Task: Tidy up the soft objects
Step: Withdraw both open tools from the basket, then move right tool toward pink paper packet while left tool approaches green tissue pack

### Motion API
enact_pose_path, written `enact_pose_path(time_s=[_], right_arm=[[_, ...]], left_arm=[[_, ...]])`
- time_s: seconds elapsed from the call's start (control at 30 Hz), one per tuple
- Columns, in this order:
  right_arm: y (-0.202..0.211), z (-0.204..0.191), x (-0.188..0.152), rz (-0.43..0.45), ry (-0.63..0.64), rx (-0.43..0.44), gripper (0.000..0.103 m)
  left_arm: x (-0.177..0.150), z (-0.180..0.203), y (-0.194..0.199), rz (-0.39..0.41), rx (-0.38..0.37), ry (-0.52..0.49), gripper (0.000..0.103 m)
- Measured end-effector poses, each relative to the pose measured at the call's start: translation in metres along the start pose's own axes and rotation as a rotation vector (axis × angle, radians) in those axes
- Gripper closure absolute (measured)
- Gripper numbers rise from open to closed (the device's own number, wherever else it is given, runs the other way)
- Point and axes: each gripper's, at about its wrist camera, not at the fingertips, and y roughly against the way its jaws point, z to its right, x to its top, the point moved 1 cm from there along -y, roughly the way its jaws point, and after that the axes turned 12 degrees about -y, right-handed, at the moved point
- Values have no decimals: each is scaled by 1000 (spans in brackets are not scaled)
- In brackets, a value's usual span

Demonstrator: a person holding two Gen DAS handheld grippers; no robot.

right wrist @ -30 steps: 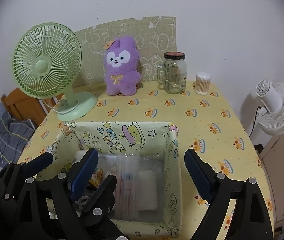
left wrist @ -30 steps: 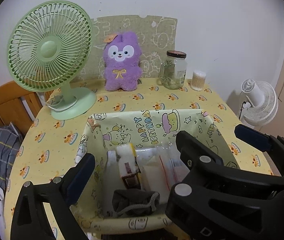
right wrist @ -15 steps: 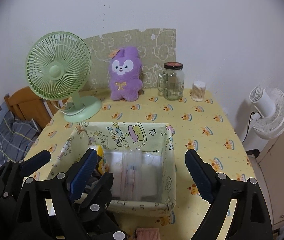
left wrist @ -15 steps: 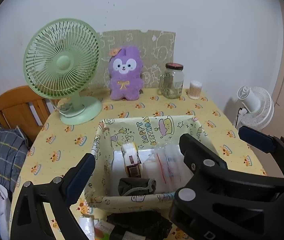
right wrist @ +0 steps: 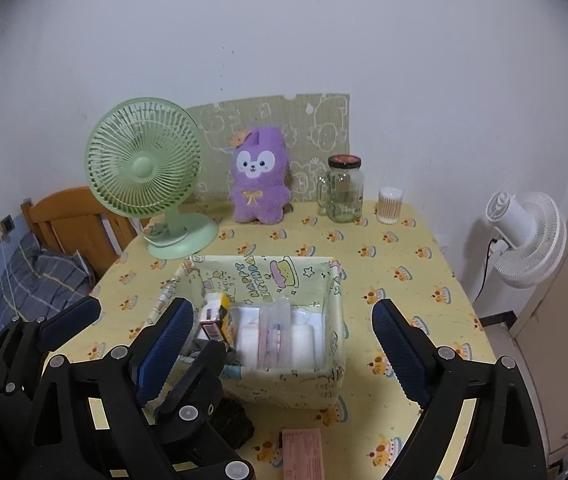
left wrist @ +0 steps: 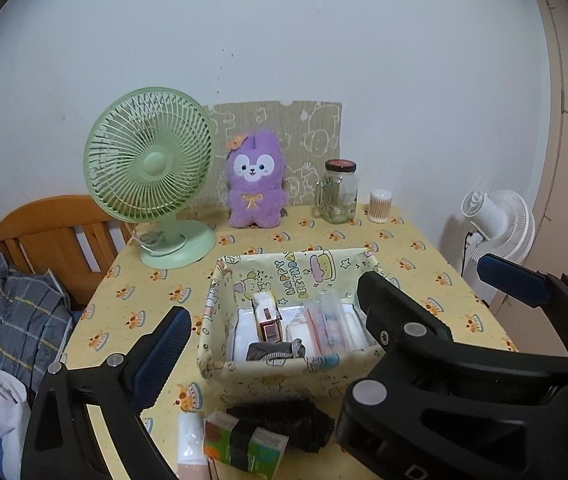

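A yellow fabric basket (left wrist: 284,370) (right wrist: 334,288) stands mid-table, holding white packs, a clear pouch (left wrist: 326,324), a small carton (left wrist: 268,318) and a dark rolled cloth (left wrist: 274,350). In front of it lie a black cloth (left wrist: 284,420), a green-orange packet (left wrist: 244,444) and a white roll (left wrist: 190,436). A pink flat pack (right wrist: 302,454) lies at the near edge. My left gripper (left wrist: 332,312) is open and empty, above and in front of the basket. My right gripper (right wrist: 280,344) is open and empty, beside it.
A green desk fan (left wrist: 152,176) stands back left, a purple plush (left wrist: 254,184), glass jar (left wrist: 338,192) and cotton-swab cup (left wrist: 380,206) along the wall. A white fan (left wrist: 500,224) stands off the right edge, a wooden chair (left wrist: 52,236) with bedding to the left.
Both grippers have pulled back and risen from the basket. The items on the table in front of the basket have come into view. Both stay open.
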Motion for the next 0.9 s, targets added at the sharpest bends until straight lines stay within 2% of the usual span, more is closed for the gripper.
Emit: enact_pose_path(time_s=[0.37, 0.9], right_arm=[[32, -6, -16, 37, 23, 8, 10], [43, 3, -51, 48, 22, 18, 10]], left_arm=[[-16, 4, 28, 27, 12, 7, 5], [-49, 17, 36, 34, 32, 4, 6]])
